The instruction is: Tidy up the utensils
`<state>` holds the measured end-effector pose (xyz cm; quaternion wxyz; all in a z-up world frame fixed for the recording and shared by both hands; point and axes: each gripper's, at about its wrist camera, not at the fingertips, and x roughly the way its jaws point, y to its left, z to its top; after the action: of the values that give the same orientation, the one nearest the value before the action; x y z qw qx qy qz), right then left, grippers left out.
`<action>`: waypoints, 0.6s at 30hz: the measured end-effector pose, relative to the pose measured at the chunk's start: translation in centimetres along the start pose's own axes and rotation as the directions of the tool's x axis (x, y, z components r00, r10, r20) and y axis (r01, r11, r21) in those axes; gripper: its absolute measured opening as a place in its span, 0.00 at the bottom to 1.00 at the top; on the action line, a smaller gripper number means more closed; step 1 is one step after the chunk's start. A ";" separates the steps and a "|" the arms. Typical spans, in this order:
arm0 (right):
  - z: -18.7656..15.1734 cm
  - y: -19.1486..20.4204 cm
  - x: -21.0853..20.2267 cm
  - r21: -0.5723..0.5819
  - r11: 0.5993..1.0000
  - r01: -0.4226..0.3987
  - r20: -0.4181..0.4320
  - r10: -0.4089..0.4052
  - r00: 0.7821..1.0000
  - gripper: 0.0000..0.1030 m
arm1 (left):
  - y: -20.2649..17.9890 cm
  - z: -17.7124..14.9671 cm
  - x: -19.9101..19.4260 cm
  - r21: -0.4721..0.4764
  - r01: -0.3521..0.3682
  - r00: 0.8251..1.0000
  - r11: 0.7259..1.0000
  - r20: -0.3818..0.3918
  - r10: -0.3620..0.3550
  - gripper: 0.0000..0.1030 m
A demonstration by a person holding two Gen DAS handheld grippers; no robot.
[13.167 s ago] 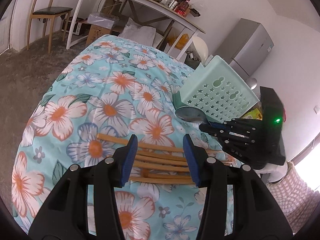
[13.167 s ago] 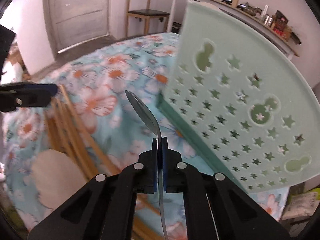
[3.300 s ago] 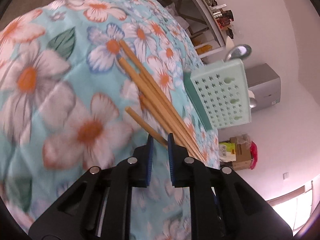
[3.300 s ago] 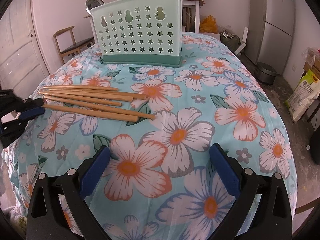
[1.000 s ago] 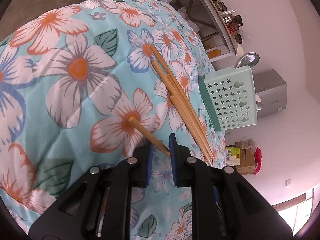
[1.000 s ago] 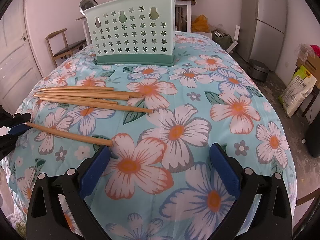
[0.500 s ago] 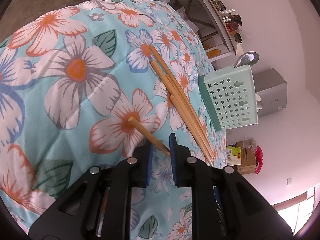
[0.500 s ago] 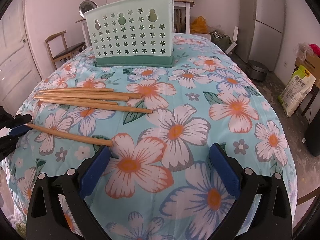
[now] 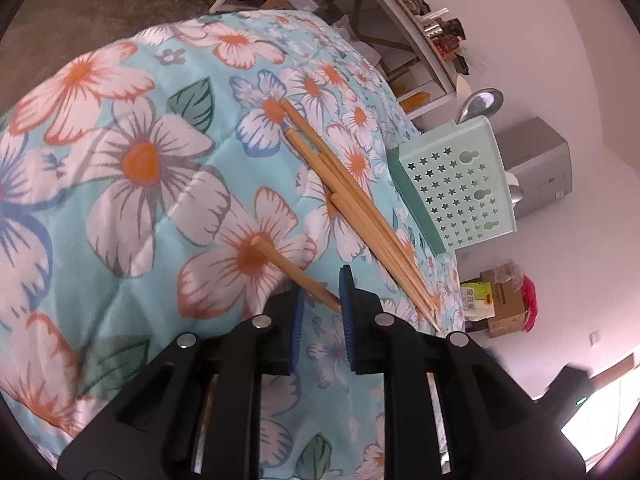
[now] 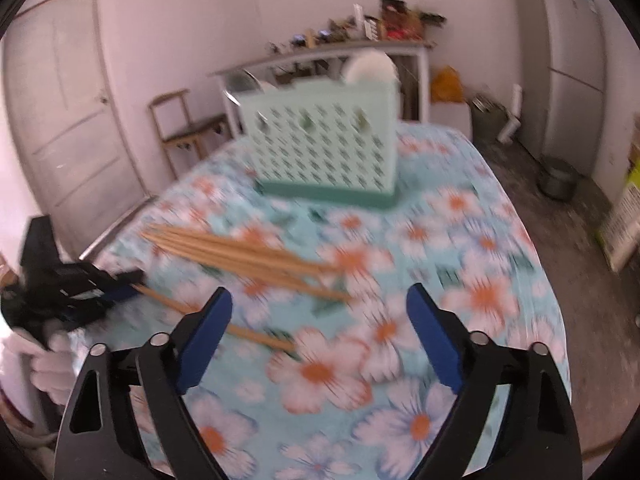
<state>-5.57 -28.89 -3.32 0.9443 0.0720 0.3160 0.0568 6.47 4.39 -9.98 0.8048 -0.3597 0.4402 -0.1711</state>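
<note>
Only unreadable print on cardboard box (image 9: 505,305).

The left wrist view looks forward and down along the left gripper (image 9: 322,294), close over one end of the floral cloth (image 9: 132,168), toward the green basket (image 9: 456,184) at the far edge. The right wrist view looks from the cloth's opposite near side, higher and farther back, between the right gripper (image 10: 320,312) fingers, facing the basket (image 10: 320,140) front-on; it is motion-blurred. Both views share the cloth, the basket and the chopsticks (image 9: 360,208) (image 10: 240,252). The right view also shows the left gripper (image 10: 100,284) at its left edge.
</note>
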 end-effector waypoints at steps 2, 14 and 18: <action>1.3 0.9 0.2 -0.028 0.999 -0.037 -0.003 0.037 0.999 0.71 | -0.1 -0.1 -0.2 0.027 -0.002 1.000 1.000 0.004 0.002 0.17; 4.1 9.6 6.6 -0.355 0.890 -0.285 -0.232 0.212 0.949 0.31 | 0.6 -0.4 -1.4 0.126 0.029 0.999 0.992 0.022 -0.032 0.18; 4.0 12.6 8.6 -0.457 0.823 -0.338 -0.301 0.215 0.929 0.25 | 0.7 -0.6 -1.6 0.152 0.044 0.999 0.987 0.025 -0.048 0.18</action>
<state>2.90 -15.63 -3.08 0.8674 -0.1375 0.3862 0.2820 5.05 5.55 -9.73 0.8317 -0.3099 0.4060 -0.2175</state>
